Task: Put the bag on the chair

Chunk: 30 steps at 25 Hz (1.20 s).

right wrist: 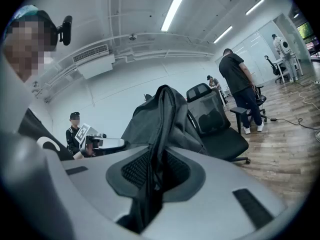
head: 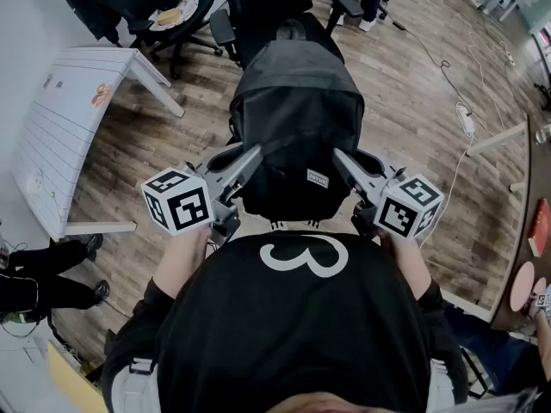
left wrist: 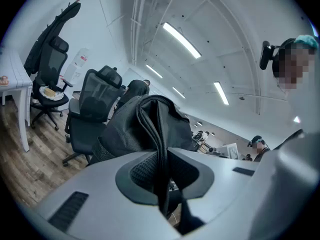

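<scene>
Bag (head: 297, 119), black, pinched at both sides by left gripper (head: 252, 156) and right gripper (head: 340, 157) jaws; its small white label (head: 318, 177) unreadable.

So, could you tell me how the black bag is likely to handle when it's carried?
Probably floppy: the bag folds into thin pleats where the left gripper and right gripper pinch it. Likely fairly light, since two pinches of cloth seem to carry it, though its contents are hidden. It may slump on the chair.

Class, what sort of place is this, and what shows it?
Probably an open-plan office or lab: wheeled office chairs, long ceiling strip lights, and a white table on wood-look flooring.
</scene>
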Available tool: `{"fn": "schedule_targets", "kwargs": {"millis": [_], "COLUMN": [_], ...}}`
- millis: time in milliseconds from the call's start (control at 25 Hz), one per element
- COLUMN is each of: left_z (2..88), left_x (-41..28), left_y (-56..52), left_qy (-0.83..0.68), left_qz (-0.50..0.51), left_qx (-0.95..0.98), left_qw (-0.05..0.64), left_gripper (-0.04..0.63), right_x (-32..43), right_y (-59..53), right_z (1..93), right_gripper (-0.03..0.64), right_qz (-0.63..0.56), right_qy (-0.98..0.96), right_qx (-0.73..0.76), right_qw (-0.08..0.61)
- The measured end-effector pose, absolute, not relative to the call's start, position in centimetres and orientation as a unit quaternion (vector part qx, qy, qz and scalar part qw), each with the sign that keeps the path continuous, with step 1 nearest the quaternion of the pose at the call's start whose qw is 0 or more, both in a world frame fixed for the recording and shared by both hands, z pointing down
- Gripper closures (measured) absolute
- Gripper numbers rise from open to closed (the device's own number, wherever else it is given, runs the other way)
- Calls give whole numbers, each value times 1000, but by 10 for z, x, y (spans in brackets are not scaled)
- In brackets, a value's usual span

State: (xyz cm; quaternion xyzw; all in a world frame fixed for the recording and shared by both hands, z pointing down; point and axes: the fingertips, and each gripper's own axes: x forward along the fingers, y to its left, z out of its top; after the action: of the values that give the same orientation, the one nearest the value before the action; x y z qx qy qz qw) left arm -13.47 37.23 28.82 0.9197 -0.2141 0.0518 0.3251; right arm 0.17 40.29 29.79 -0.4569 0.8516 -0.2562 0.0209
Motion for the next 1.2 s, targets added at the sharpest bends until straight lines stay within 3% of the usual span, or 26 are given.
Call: {"fn": "schedule_targets", "kwargs": {"millis": [1200], "left_z": [315], "left_x": [-207], "left_y": [269], "left_qy": [-165], "left_qz": [66], "left_qx": [929], "left_qw": [325], "left_gripper": [534], "right_x": [-73], "right_y": [307], "right_z": [322], "right_gripper": [545], "right_qz": [-266], "right_qy": [824], "right_qx": [-499], "right_qw": [-1]}}
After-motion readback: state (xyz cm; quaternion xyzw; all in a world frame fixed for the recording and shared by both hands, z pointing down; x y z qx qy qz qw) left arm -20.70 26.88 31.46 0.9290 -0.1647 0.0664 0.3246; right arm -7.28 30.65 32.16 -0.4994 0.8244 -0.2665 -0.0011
